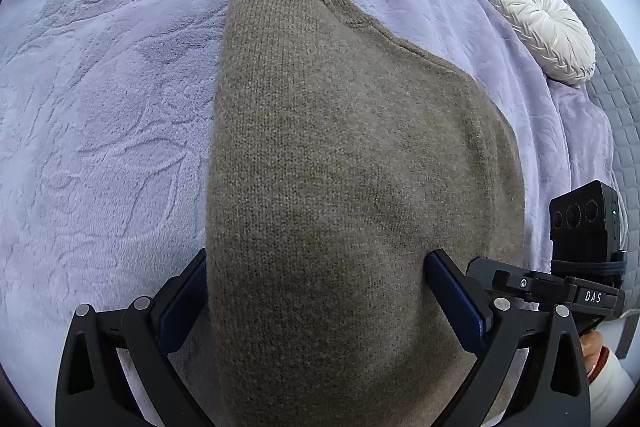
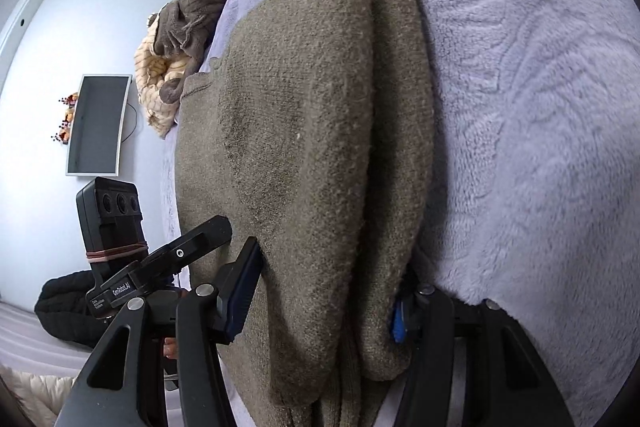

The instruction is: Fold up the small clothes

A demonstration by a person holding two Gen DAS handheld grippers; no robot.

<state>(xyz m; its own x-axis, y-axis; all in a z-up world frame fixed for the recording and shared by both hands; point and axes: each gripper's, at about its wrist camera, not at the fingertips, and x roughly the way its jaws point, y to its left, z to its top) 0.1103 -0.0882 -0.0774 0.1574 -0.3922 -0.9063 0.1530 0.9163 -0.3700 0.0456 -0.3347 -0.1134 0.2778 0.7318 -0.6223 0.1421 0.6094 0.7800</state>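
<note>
Centrally on lavender bedspread (image 1: 100, 99): folded brown knit sweater (image 1: 340, 155). Left gripper (image 1: 316, 291) jaws spread wide, straddling its near edge. Right gripper (image 2: 324, 291) jaws apart around stacked folds; whether pinching, cannot tell. Round white cushion (image 1: 540, 27) near far right edge.

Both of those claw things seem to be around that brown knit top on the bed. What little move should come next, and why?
Probably carry the held end forward and lay it over the far half. The brown sweater lies on the lavender blanket, already folded into a narrow strip. The left hand-held gripper and right hand-held gripper each straddle its near end, so another fold looks likely.
</note>
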